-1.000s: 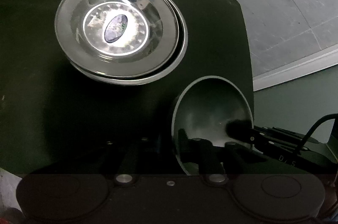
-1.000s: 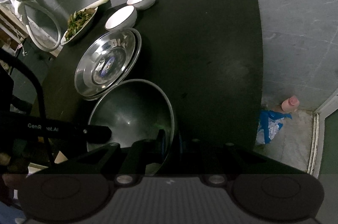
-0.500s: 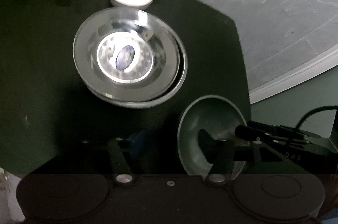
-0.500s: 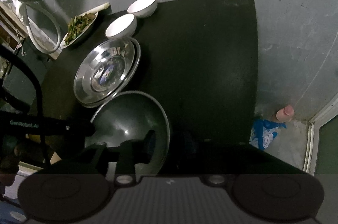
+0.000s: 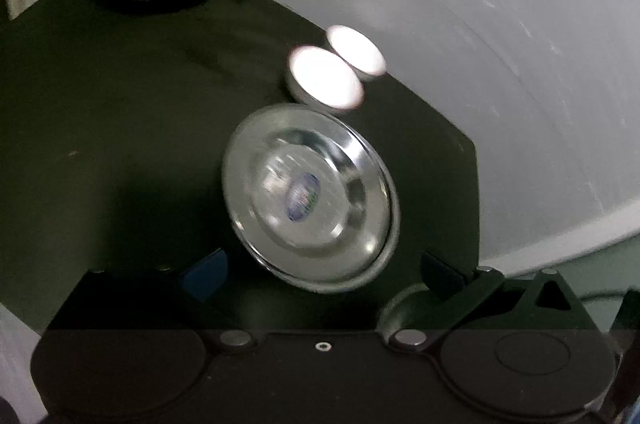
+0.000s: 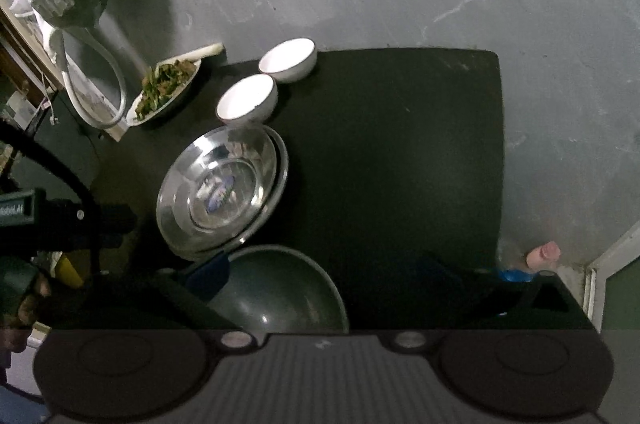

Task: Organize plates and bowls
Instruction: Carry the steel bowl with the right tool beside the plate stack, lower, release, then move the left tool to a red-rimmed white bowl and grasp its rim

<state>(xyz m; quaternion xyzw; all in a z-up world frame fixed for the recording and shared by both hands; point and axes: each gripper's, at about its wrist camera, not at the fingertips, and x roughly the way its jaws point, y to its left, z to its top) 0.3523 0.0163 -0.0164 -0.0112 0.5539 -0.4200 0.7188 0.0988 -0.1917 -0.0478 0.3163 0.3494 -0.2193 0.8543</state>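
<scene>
Scanning from the left, we see a plate of greens [image 6: 166, 88] at the far edge of the dark table [image 6: 400, 151], then two white bowls [image 6: 247, 100] side by side, touching or nearly so. Nearer to us sit the stacked steel plates [image 6: 218, 189], the top one shifted a little off the lower. Just this side of them rests the dark bowl [image 6: 280, 292] on the table, its rim beside the steel stack. Our left gripper [image 5: 322, 274] is spreading its jaws, with nothing between them; its right finger stands over the dark bowl's rim. Our right gripper [image 6: 324, 274] is likewise opening, its left finger [image 6: 208, 276] over the bowl's near-left edge, not pressing it.
</scene>
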